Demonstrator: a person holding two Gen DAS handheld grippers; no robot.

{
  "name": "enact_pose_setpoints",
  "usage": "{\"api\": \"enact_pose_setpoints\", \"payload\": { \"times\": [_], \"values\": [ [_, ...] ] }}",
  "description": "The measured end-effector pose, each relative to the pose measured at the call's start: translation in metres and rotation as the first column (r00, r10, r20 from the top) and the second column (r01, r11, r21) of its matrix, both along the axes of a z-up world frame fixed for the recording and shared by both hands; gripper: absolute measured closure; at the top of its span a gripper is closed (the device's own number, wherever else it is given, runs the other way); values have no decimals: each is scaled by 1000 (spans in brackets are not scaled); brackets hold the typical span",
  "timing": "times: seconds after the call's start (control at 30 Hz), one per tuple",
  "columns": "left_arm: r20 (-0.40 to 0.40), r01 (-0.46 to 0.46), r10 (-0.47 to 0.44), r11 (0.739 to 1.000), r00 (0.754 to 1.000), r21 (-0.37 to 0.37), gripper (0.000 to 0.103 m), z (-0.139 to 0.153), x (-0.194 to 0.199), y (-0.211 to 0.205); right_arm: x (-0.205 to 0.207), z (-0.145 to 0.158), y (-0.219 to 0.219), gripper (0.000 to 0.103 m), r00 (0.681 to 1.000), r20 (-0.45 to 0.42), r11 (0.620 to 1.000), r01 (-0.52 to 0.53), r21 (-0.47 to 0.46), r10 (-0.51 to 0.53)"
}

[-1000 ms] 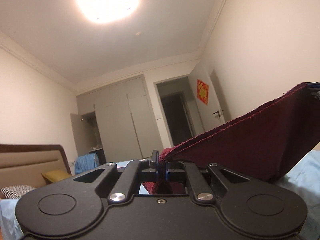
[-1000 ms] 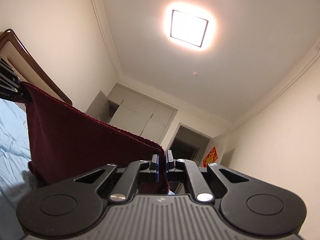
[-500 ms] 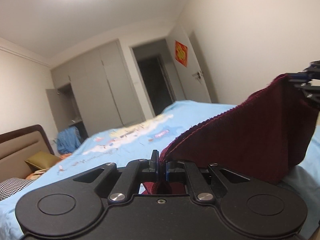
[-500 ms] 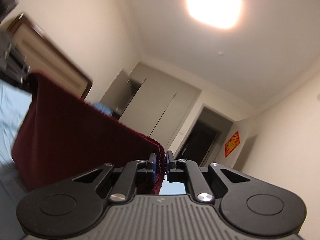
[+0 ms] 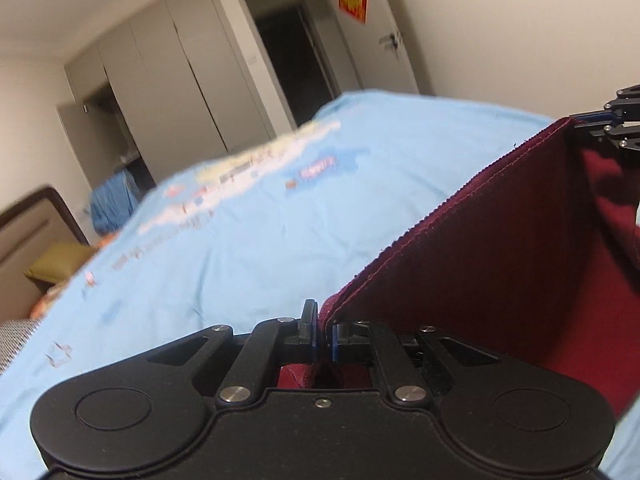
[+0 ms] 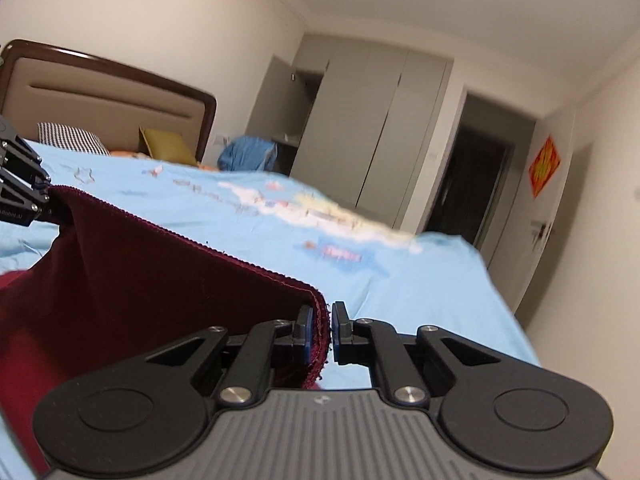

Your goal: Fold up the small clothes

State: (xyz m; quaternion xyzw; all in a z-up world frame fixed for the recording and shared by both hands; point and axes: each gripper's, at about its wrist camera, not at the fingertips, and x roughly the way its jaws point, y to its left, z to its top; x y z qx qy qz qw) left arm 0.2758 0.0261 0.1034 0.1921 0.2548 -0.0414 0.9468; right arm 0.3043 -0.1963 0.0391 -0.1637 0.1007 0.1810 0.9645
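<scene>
The left gripper (image 5: 321,330) is clenched on one corner of a dark red knitted garment (image 5: 500,264), its fingers pressed tight with the cloth's hem pinched between them. The right gripper (image 6: 321,330) grips the other corner of the same garment (image 6: 140,280), its fingers standing slightly apart around the thick folded edge. The stitched top hem runs taut between the two grippers, and the cloth hangs below it in a loose fold above the bed (image 5: 248,240), which is covered by a light blue sheet with a pale printed pattern. At the head of the bed stands a tan padded headboard (image 6: 100,100) with a checked pillow (image 6: 72,138) and an olive cushion (image 6: 168,146) beside it. Grey wardrobe doors (image 6: 380,120) and a dark doorway (image 6: 468,184) lie beyond.
</scene>
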Motion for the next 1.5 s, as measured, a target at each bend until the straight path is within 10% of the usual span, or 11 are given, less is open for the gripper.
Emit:
{"api": "enact_pose_setpoints", "payload": {
  "times": [0.47, 0.7, 0.83, 0.97, 1.27, 1.5],
  "values": [
    [-180, -75, 57, 992, 982, -98, 94, -64, 77, 19, 86, -34, 13, 94, 990, -142, 999, -11, -46, 4],
    [-198, -167, 124, 961, 972, -218, 61, -68, 84, 33, 101, -48, 11, 85, 982, -190, 999, 1, -54, -11],
    [-140, -228, 197, 938, 970, -259, 18, -60, 73, 38, 105, -47, 7, 60, 978, -205, 999, 23, -39, -30],
    [-70, -219, 207, 936, 976, -274, 9, -52, 57, 33, 103, -40, -6, 14, 978, -197, 998, 66, 9, -63],
    [-28, -30, 23, 968, 999, -250, 6, -81, 54, -7, 41, -19, -46, 0, 984, -162, 990, 95, 104, -78],
    [-87, -102, 82, 958, 993, -269, 1, -124, 67, -2, -52, -36, -50, 2, 989, -147, 997, -1, 80, 13]
  ]
}}
